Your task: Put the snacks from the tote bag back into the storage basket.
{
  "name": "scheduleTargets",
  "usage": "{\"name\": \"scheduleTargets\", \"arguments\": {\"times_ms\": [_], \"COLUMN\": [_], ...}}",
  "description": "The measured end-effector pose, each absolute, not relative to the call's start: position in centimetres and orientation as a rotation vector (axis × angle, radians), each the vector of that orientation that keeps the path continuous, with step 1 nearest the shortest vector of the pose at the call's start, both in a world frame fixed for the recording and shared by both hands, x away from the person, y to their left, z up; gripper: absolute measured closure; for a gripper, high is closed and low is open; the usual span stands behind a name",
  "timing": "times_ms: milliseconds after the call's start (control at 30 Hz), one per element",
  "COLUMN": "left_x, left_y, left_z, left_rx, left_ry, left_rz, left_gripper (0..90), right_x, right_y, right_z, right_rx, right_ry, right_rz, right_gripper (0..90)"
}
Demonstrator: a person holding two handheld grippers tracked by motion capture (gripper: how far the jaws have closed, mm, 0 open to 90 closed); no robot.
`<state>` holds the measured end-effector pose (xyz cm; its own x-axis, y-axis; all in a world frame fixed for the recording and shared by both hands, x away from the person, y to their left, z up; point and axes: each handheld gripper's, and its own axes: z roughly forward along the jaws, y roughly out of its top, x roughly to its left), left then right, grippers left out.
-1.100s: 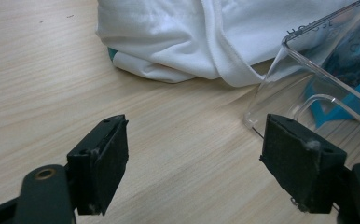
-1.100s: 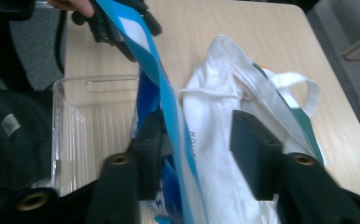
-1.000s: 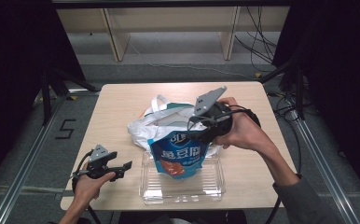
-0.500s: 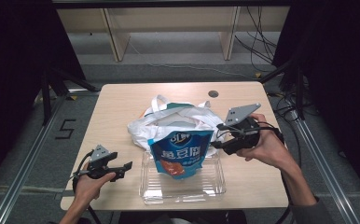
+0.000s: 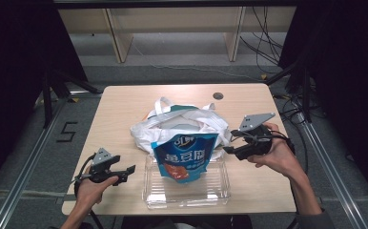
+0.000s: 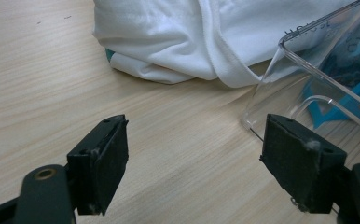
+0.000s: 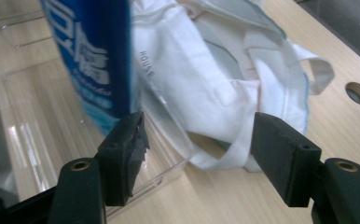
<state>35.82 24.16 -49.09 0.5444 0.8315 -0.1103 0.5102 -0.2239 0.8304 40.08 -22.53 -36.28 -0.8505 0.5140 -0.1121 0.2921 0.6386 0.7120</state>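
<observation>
Blue snack pouch (image 5: 186,157) in clear tray (image 5: 220,193): light, crinkly, slippery; pinch top edge; right tool (image 5: 228,150) released, jaws just opening, empty; left tool (image 5: 129,169) released

Bright overhead light on the table (image 5: 125,105), dark surroundings; close foreground fingers (image 7: 122,154) slightly soft.

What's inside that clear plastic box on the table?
A blue snack pouch stands in the clear box, leaning back against the white bag behind it. The pouch hides the box floor beneath it, so anything under it can't be seen.
</observation>
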Motion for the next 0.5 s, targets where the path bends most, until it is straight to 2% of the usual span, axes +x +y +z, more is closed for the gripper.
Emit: {"name": "scheduleTargets", "arguments": {"times_ms": [500], "left_x": [35.9], "left_y": [24.2], "left_z": [-49.1], "left_rx": [1.874], "left_ry": [1.112], "left_rz": [0.447], "left_gripper": [22.2], "right_x": [41.1], "right_y": [-24.9], "right_z": [-38.4], "right_rx": [0.823], "right_ry": [2.506], "right_rz": [1.065], "right_gripper": [34.4]}}
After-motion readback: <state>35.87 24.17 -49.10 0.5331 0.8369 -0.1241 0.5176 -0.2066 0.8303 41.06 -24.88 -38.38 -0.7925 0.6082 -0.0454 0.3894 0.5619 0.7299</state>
